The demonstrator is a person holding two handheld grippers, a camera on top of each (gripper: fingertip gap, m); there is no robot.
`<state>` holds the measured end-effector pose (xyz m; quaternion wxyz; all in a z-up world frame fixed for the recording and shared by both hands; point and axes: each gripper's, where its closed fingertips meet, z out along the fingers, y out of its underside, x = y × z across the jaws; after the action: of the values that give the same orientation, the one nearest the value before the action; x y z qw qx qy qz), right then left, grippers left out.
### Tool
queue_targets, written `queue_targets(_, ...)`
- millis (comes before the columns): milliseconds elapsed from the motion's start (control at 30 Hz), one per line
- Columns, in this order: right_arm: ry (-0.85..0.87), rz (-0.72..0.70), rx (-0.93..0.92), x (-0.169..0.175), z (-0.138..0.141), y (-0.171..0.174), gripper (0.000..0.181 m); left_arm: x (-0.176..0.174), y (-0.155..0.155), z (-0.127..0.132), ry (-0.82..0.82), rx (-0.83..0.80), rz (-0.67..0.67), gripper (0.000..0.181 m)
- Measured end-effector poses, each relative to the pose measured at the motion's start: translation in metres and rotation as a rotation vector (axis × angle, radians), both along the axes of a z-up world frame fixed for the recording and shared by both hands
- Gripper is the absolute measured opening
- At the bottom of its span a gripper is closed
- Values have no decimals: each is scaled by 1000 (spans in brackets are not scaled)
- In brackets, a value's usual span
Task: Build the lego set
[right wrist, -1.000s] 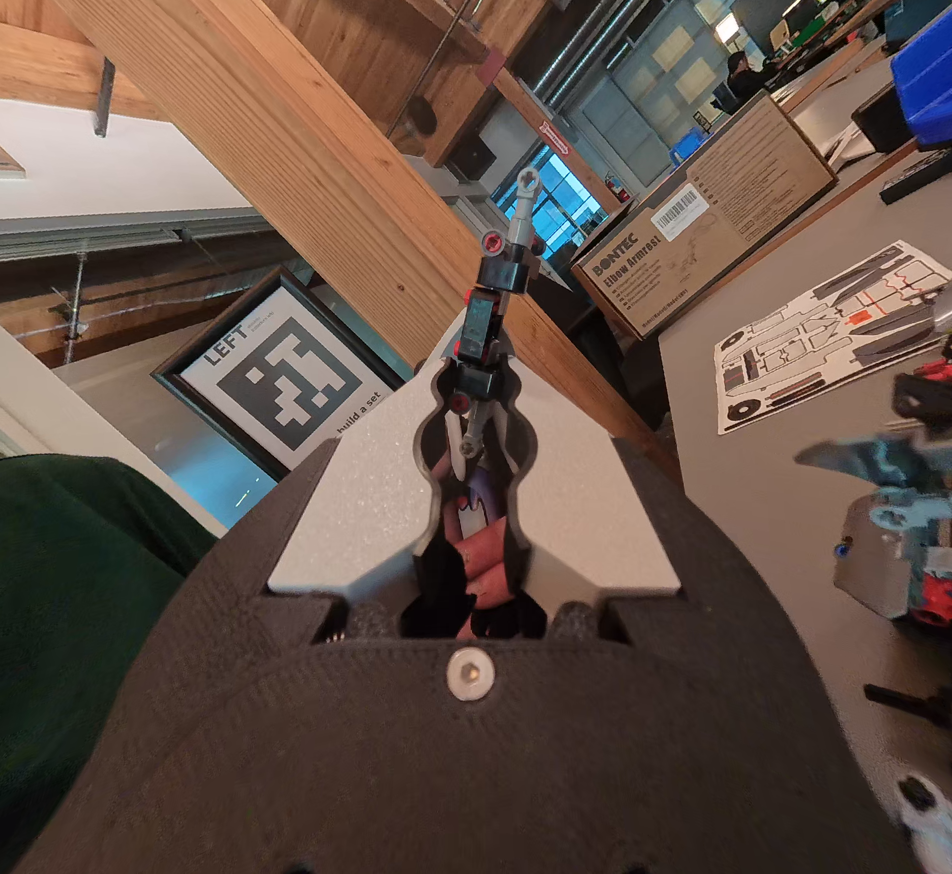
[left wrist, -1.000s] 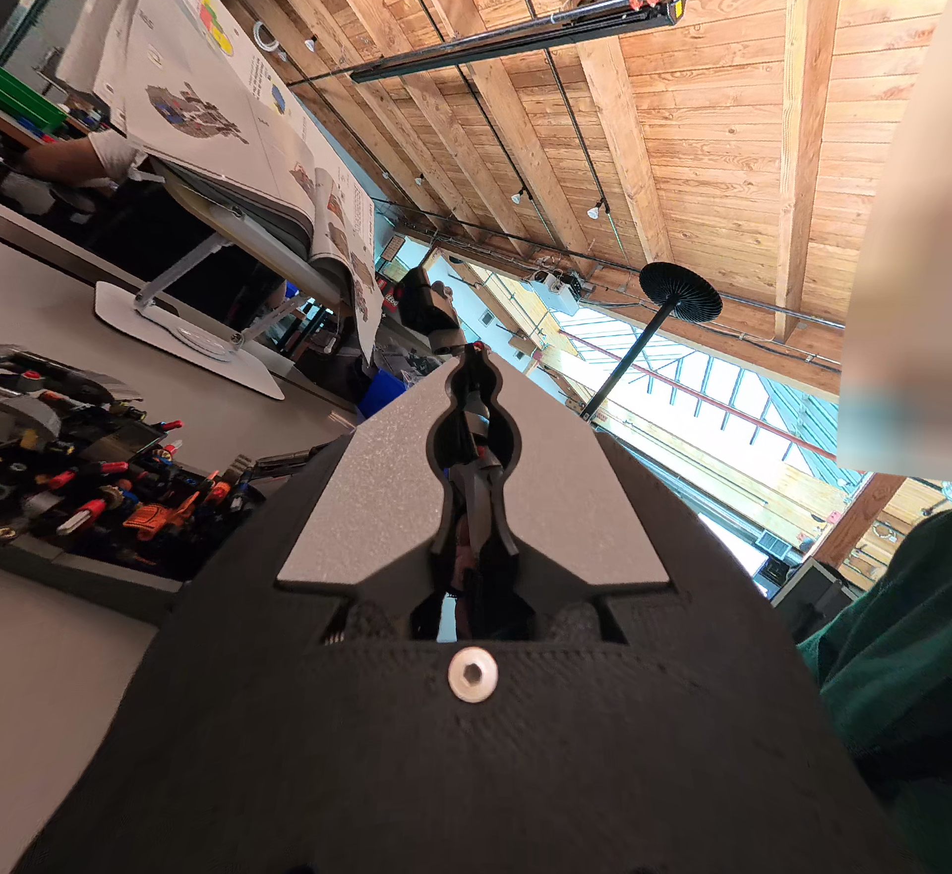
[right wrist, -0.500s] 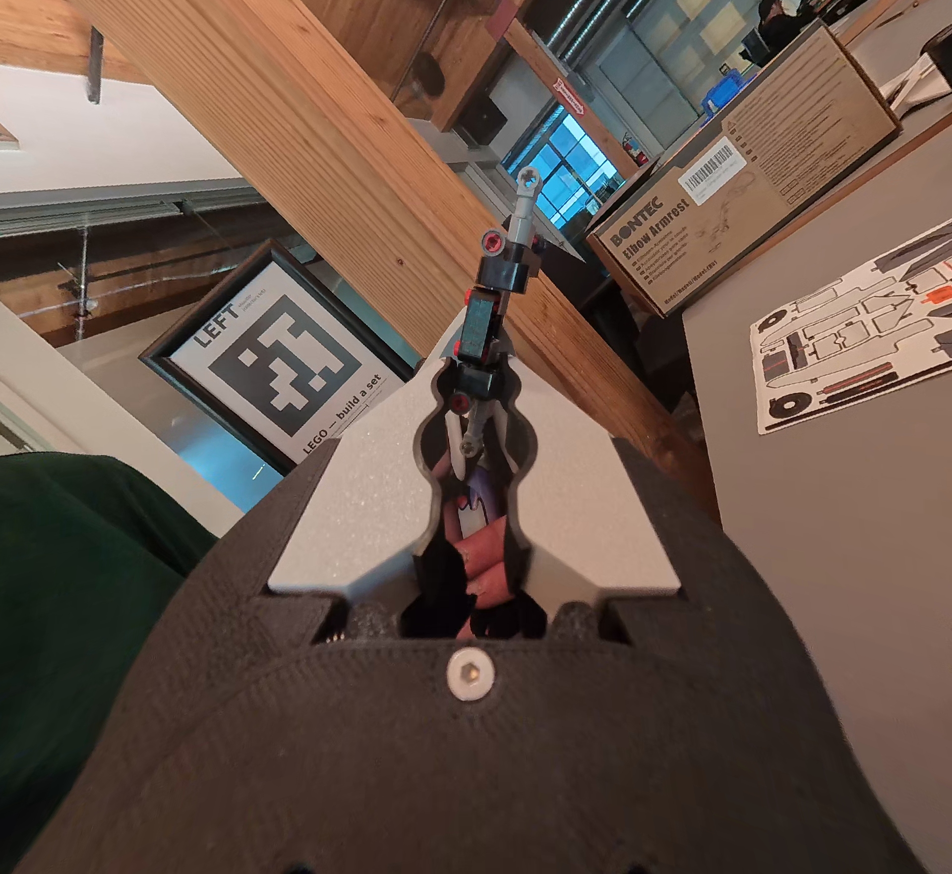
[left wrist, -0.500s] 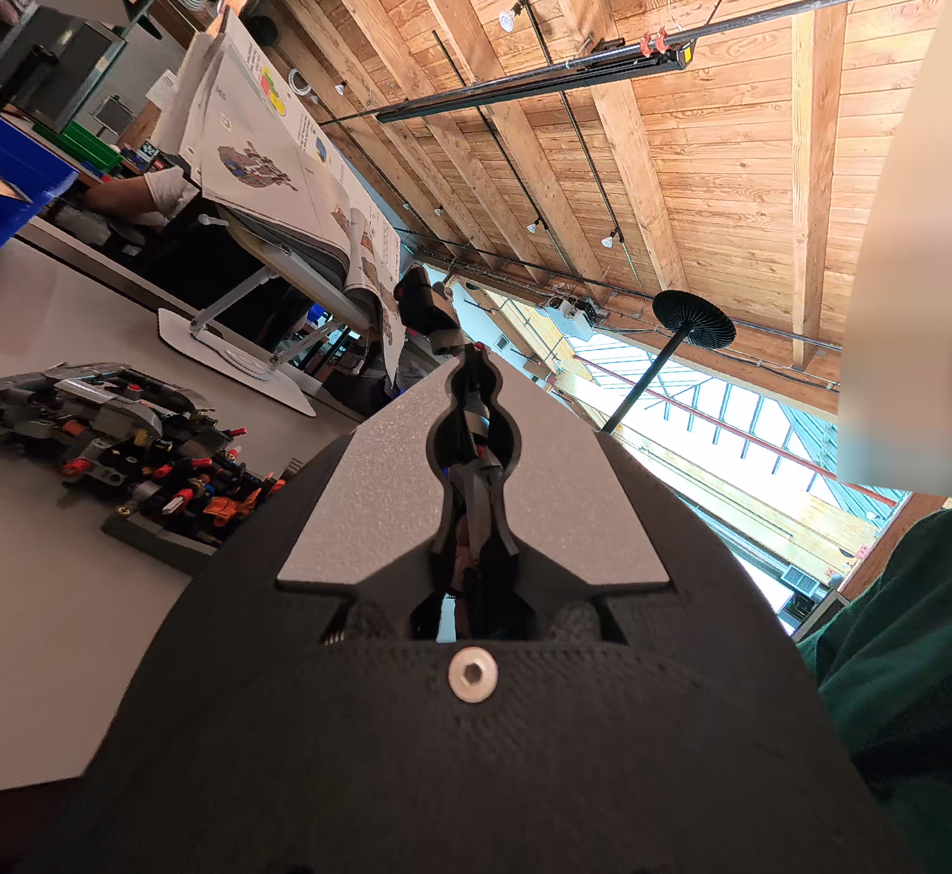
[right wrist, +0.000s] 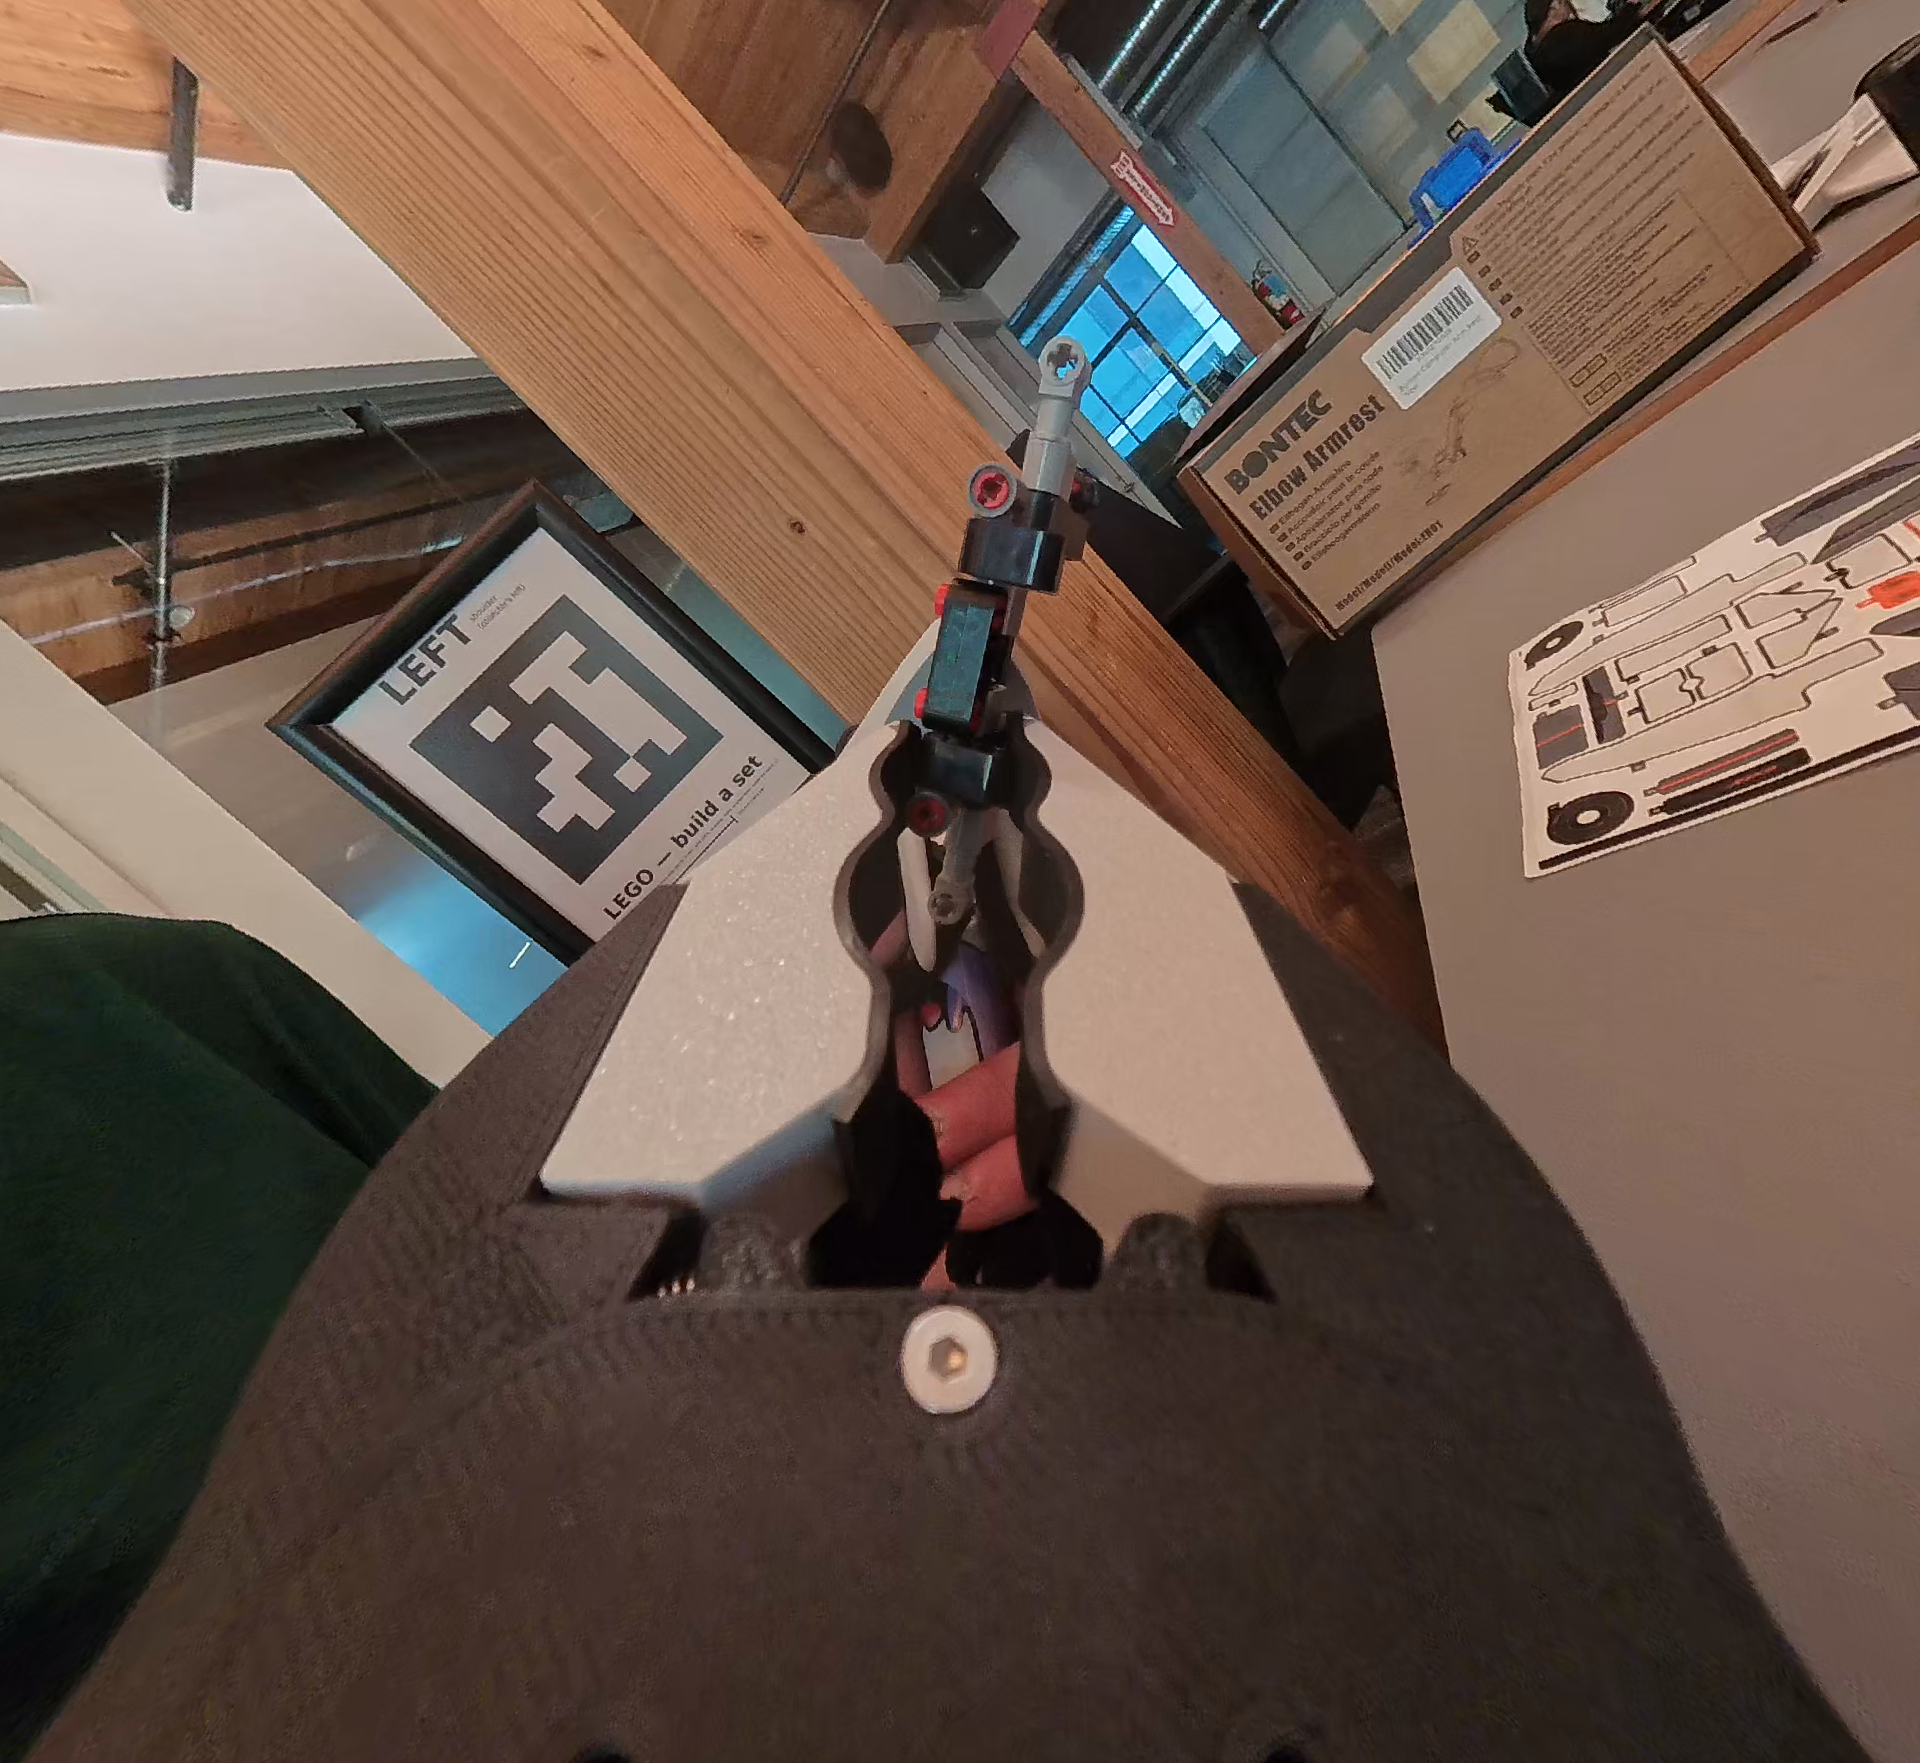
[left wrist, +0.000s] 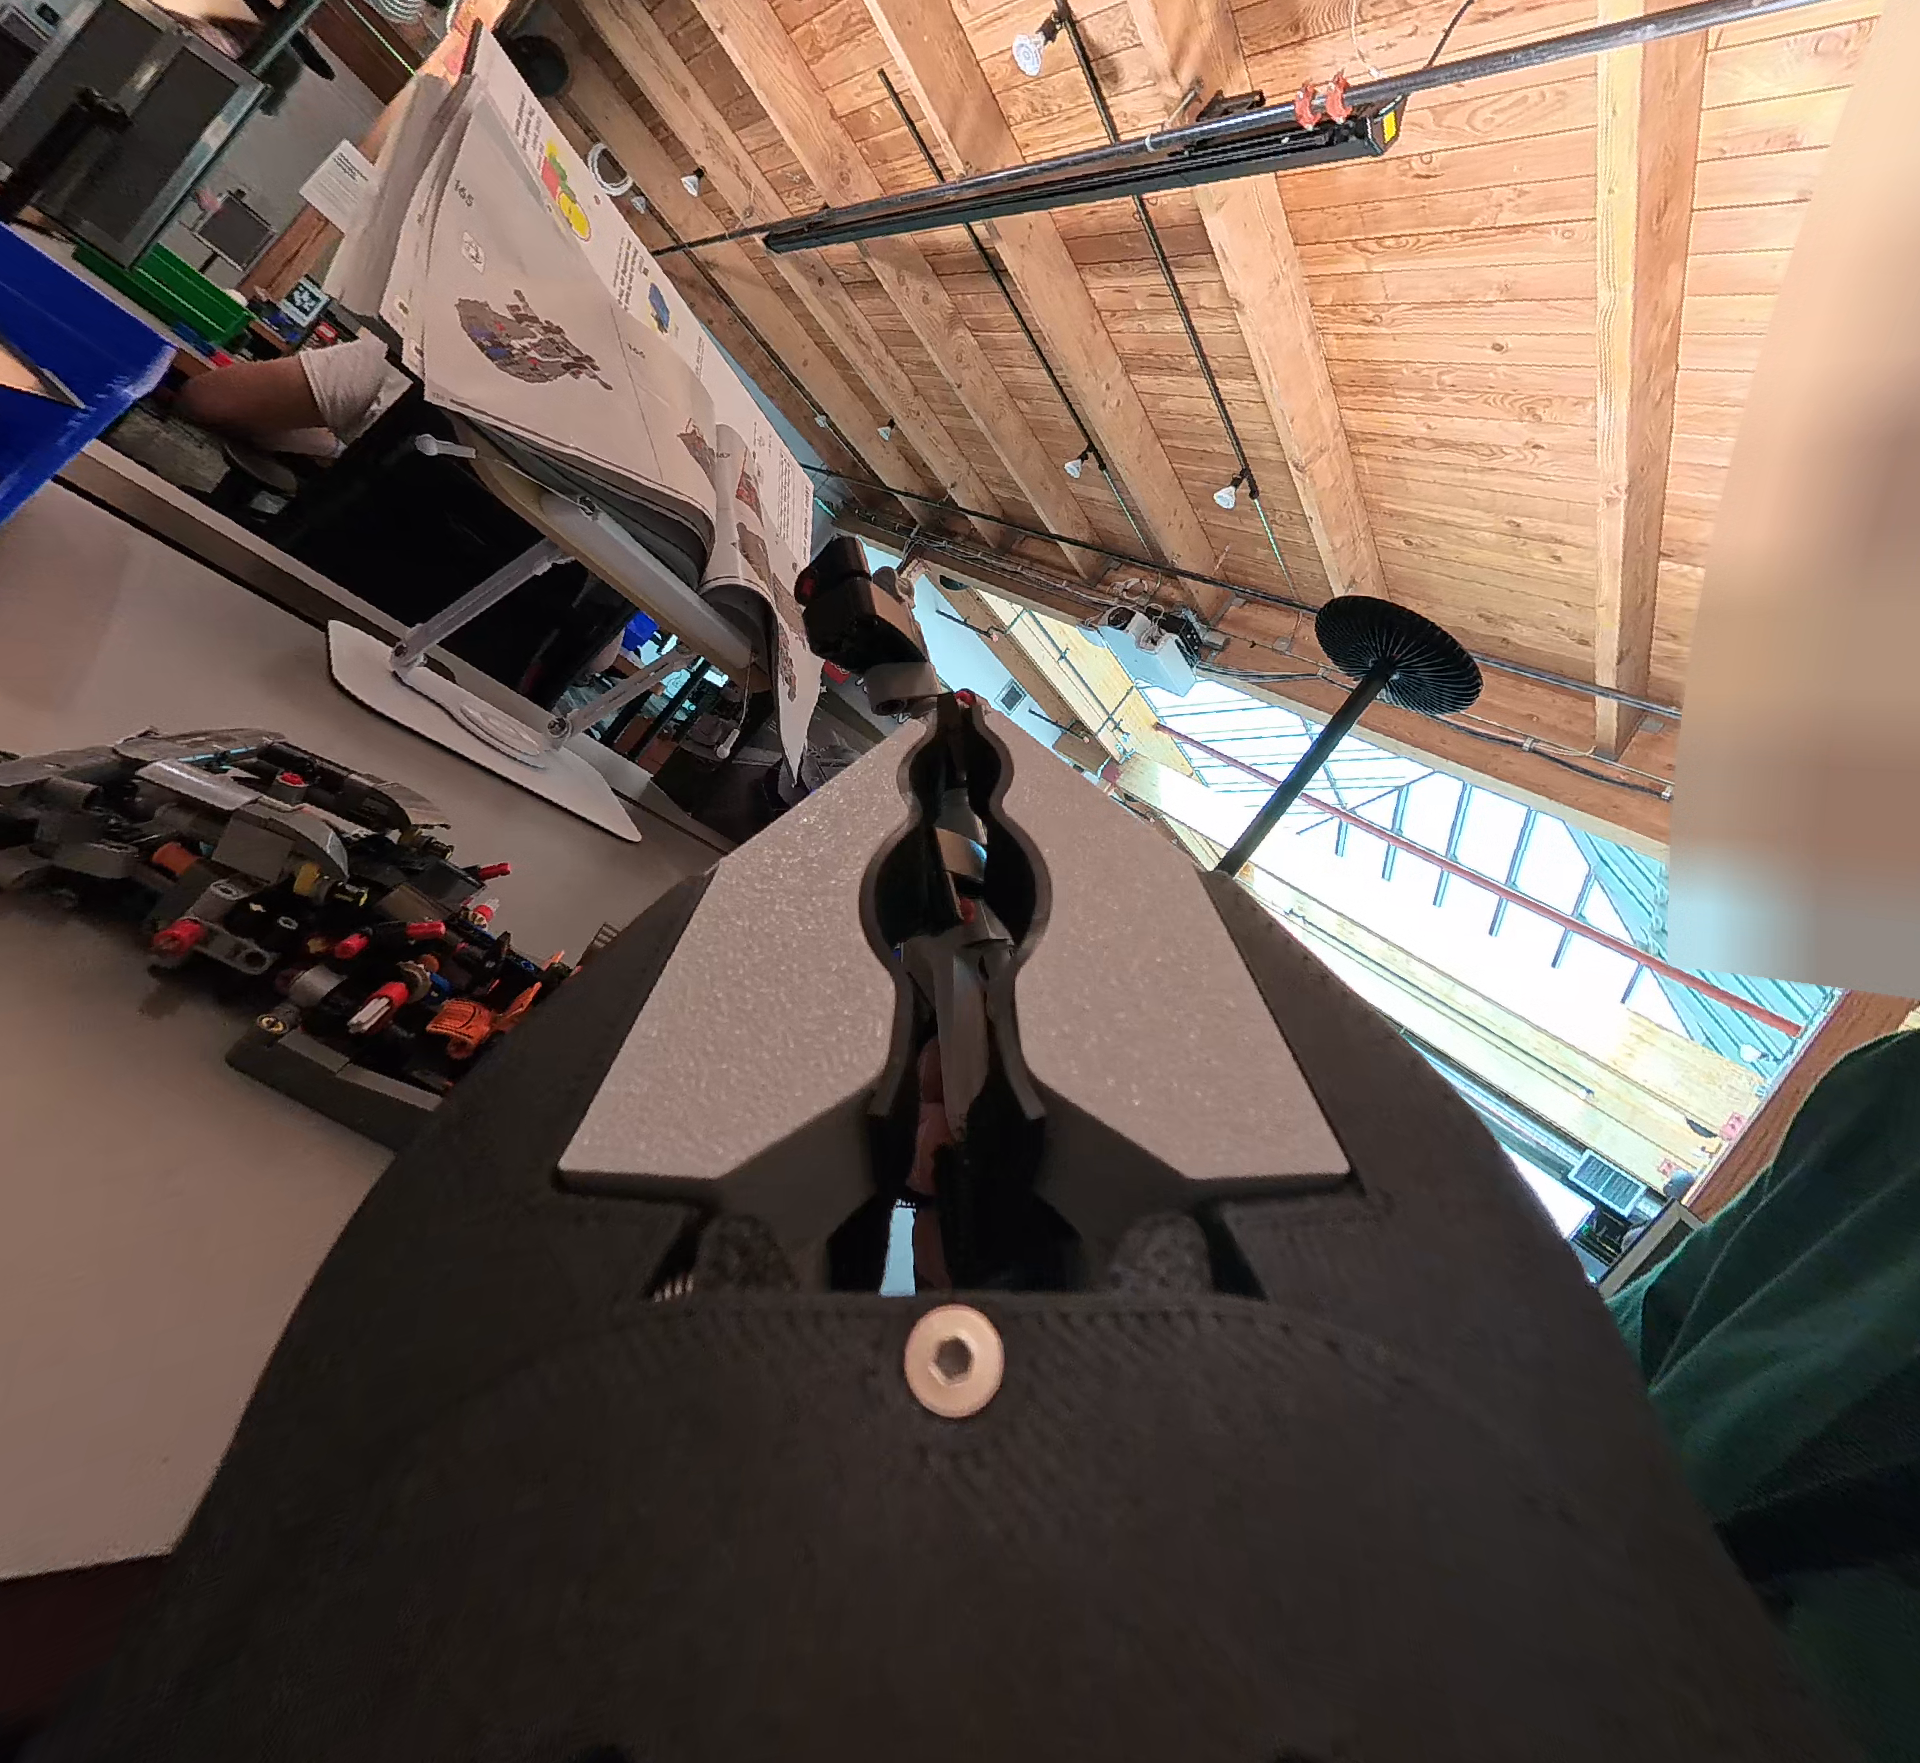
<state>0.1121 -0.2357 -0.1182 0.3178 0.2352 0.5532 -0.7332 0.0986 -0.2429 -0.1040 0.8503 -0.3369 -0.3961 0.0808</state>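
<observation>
My left gripper (left wrist: 951,721) is shut on a small black and grey lego sub-assembly (left wrist: 868,627) whose end sticks out past the tips. It is raised and tilted up toward the ceiling. The partly built dark lego model (left wrist: 260,892) lies on the grey table (left wrist: 125,1194) to its lower left. My right gripper (right wrist: 961,742) is shut on a thin black lego assembly (right wrist: 982,612) with red pins and a light grey rod (right wrist: 1055,425) on top. It is also held in the air. Fingers of the holding hand show behind the jaws.
An open instruction book (left wrist: 561,342) rests on a white stand (left wrist: 488,726) behind the model. A blue bin (left wrist: 52,373) and a person's arm (left wrist: 281,383) are at the far left. A sticker sheet (right wrist: 1714,664), a cardboard box (right wrist: 1507,383) and a framed marker sign (right wrist: 551,726) show in the right wrist view. My left and right fingertips are right by each other. Left tips and right tips are each some 20 centimeters from the partly built dark lego model (left wrist: 260,892).
Both grippers stayed shut on their pieces while swinging. In the left wrist view the model slid toward the centre; in the right wrist view the model dropped out of sight at the right.
</observation>
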Motion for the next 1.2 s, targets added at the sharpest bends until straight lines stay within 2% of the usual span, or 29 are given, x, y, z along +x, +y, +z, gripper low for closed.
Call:
queue_targets(433, 2, -7, 6, 2, -1, 5, 13, 2, 4, -1, -5, 1, -13, 1)
queue_targets(733, -27, -2, 29, 23, -15, 7, 14, 23, 6, -15, -49, 22, -36, 0)
queue_targets(1000, -52, -80, 48, 36, -23, 39, 17, 33, 40, -26, -76, 53, -159, 0)
queue_targets(1200, -52, -186, 34, 28, -20, 72, 17, 36, 67, -32, -118, 128, -307, 0)
